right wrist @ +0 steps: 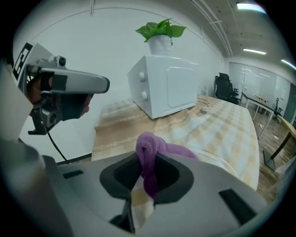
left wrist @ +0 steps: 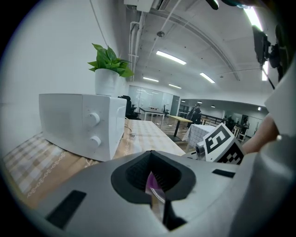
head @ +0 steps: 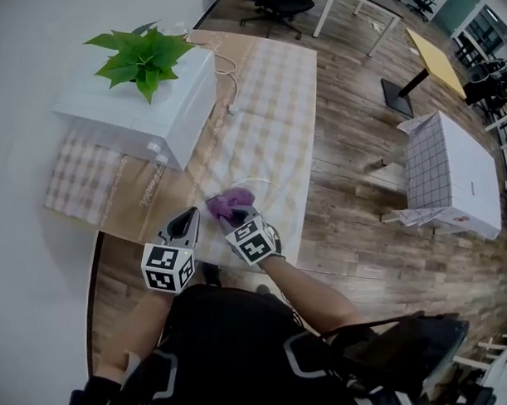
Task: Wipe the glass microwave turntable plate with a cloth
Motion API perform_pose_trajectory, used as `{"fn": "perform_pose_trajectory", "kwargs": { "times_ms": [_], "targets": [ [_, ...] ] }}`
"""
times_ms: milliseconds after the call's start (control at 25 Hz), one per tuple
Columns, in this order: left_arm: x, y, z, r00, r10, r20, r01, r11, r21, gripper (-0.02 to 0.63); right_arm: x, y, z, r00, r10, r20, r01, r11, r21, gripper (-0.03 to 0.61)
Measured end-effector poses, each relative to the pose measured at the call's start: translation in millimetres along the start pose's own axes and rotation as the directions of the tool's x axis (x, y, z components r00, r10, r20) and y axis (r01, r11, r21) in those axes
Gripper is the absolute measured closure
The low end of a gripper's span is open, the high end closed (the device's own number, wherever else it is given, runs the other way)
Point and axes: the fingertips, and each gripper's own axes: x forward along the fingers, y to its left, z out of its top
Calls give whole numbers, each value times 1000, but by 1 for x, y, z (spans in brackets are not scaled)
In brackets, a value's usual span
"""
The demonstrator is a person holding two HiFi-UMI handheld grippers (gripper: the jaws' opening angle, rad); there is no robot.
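Note:
The glass turntable plate [head: 263,185] lies near the table's front edge, and only its thin clear rim [right wrist: 210,155] is easy to make out. My left gripper [head: 189,217] is at the plate's left side. Its jaws are shut on a thin clear edge [left wrist: 156,192] that has purple showing through it. My right gripper [head: 233,218] is shut on a bunched purple cloth [head: 229,204], which rests on the plate. In the right gripper view the cloth [right wrist: 150,148] bulges up out of the right gripper [right wrist: 145,178]. The left gripper [right wrist: 69,85] hangs at the upper left there.
A white microwave [head: 149,111] with a potted plant [head: 142,57] on top stands at the table's back left, and its white cable [head: 233,80] trails over the checked tablecloth [head: 278,99]. The table's right edge [head: 310,158] drops to wooden floor. Desks and chairs stand farther off.

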Motion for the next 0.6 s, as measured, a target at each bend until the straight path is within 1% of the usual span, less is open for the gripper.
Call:
{"fn": "perform_pose_trajectory", "kwargs": {
  "times_ms": [160,320,600],
  "targets": [
    [-3,-1,-1,1000,2,1,-2,1000,0,607,11,-3,-15,999,-7,-51,6,1000,-8,506],
    [-4,-5,-2,1000,1,-2,-1,1000,1,607,7,-11,-24,998,-23,-59,23,1000,3,506],
    [-2,-24,-1,1000,-9,-3,9,1000,8,607,-13,-36,-42,995,-64,-71,68,996,50,506]
  ]
}}
